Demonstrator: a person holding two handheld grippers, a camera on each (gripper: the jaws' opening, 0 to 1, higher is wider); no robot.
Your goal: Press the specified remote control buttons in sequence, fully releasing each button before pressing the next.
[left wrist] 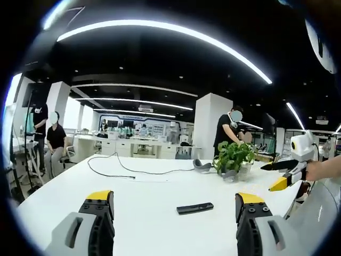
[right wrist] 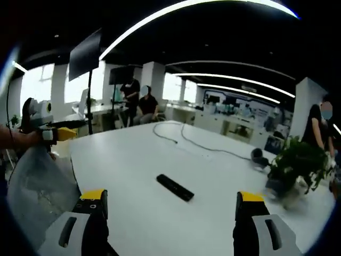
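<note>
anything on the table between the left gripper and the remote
Nothing: in the left gripper view, bare white table runs from the open left gripper up to the black remote.

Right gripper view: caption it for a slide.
Open right hand-held gripper above a black remote on a white table, potted plant alongside.
</note>
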